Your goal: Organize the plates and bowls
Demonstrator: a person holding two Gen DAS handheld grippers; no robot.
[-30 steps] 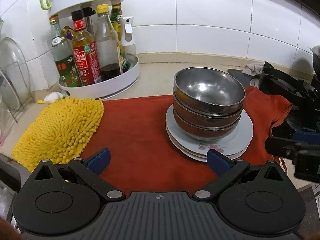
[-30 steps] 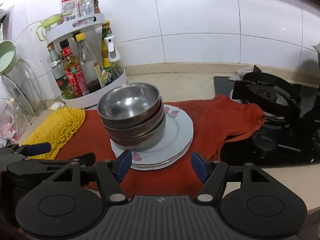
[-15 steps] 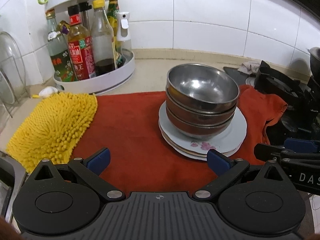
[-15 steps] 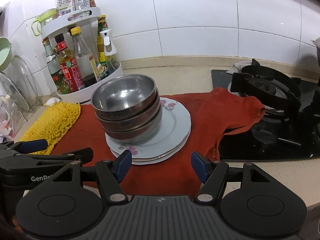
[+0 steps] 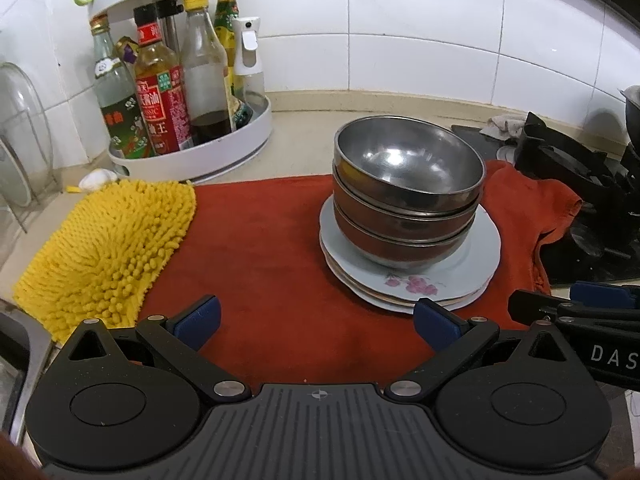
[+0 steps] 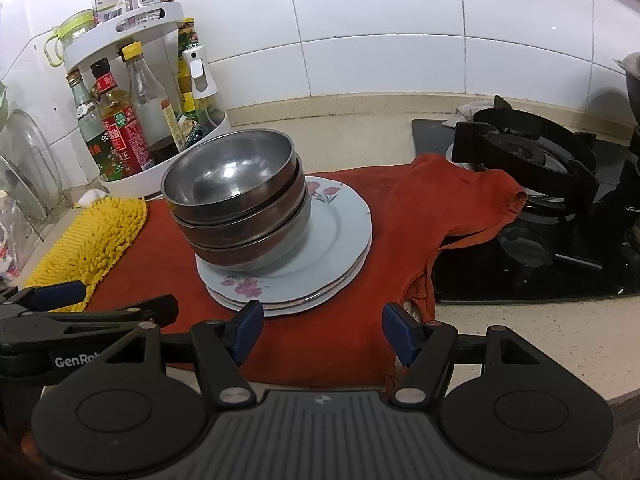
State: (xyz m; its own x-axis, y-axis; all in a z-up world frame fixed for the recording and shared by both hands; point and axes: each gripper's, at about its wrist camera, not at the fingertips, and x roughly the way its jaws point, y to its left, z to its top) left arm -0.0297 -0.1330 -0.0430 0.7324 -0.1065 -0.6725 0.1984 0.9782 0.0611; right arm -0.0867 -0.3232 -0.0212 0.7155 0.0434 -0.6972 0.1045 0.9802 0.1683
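Three steel bowls point(image 5: 406, 184) point(image 6: 236, 200) sit nested on a stack of pale floral plates point(image 5: 476, 264) point(image 6: 340, 236), all resting on a red cloth point(image 5: 272, 264) point(image 6: 168, 256). My left gripper point(image 5: 316, 322) hovers open over the cloth in front of the stack, nothing between its blue pads. Its right pad point(image 5: 434, 324) is just short of the plates' near rim. My right gripper point(image 6: 322, 334) is open too, empty, close to the plates' near edge. Each gripper shows at the side of the other's view.
A white two-tier rack of sauce bottles point(image 5: 176, 112) point(image 6: 132, 128) stands at the back left. A yellow chenille mat point(image 5: 104, 248) point(image 6: 88, 244) lies left of the cloth. A black gas stove point(image 6: 536, 184) point(image 5: 576, 184) sits right. A glass lid rack point(image 5: 20, 140) is far left.
Both views have drifted slightly, so the bowl stack sits a little lower and more to the left in frame. The bowls and plates stay put, and both grippers stay open.
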